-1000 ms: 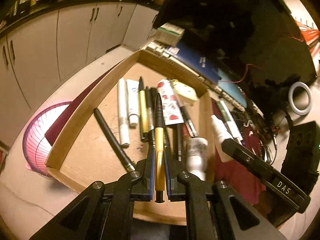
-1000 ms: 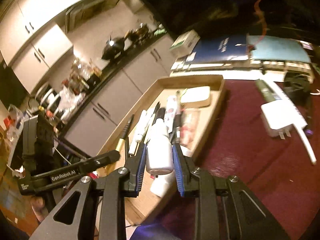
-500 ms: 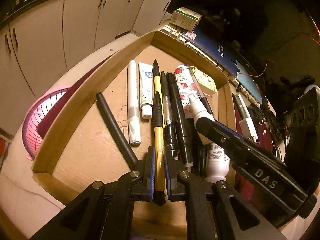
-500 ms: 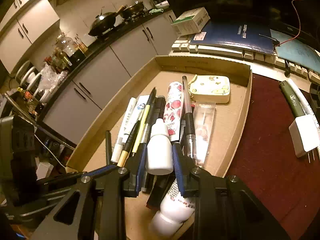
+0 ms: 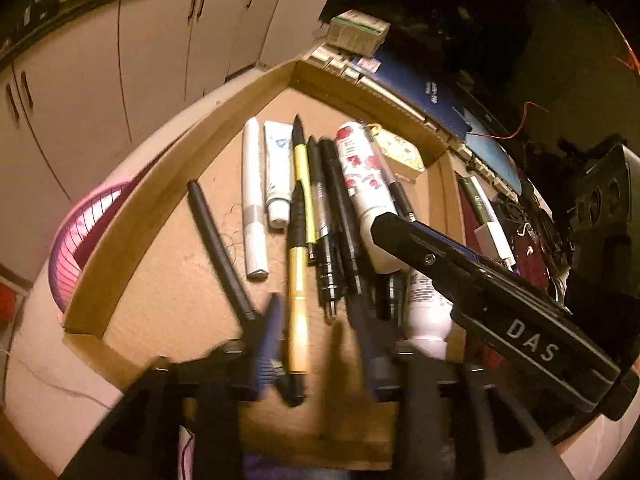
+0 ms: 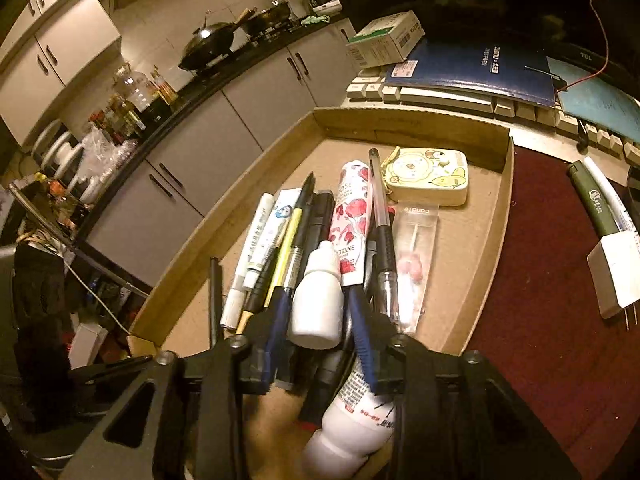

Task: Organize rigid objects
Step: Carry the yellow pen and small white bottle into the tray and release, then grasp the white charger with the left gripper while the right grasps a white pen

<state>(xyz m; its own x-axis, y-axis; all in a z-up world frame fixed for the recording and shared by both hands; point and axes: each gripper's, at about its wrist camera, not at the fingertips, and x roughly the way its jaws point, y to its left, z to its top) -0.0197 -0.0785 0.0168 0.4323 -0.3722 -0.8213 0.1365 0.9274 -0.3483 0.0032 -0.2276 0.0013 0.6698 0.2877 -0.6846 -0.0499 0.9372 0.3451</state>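
A shallow cardboard tray [image 5: 132,216] [image 6: 504,200] holds a row of pens, tubes and bottles. My left gripper [image 5: 315,308] hangs over its near end, blurred, with its jaws opening. A yellow-and-black pen [image 5: 298,300] lies on the tray floor between them, clear of the pads. My right gripper [image 6: 320,312] is also opening. A small white dropper bottle [image 6: 320,300] rests on the pens between its fingers, with small gaps on both sides. In the left wrist view the right gripper's finger [image 5: 480,280] crosses above the tray and hides that bottle.
A larger white bottle [image 6: 360,420] [image 5: 424,312] lies at the tray's near edge. A floral tube [image 6: 350,220], a cartoon tin [image 6: 428,176] and a candle packet [image 6: 414,256] fill the tray's right. Keyboard [image 6: 440,100], blue book [image 6: 480,68], charger [image 6: 616,268], pink basket [image 5: 80,240].
Both grippers' jaws have spread apart. The left has let go of the yellow pen, which lies in the tray. The right has let go of the dropper bottle after carrying it over the tray.
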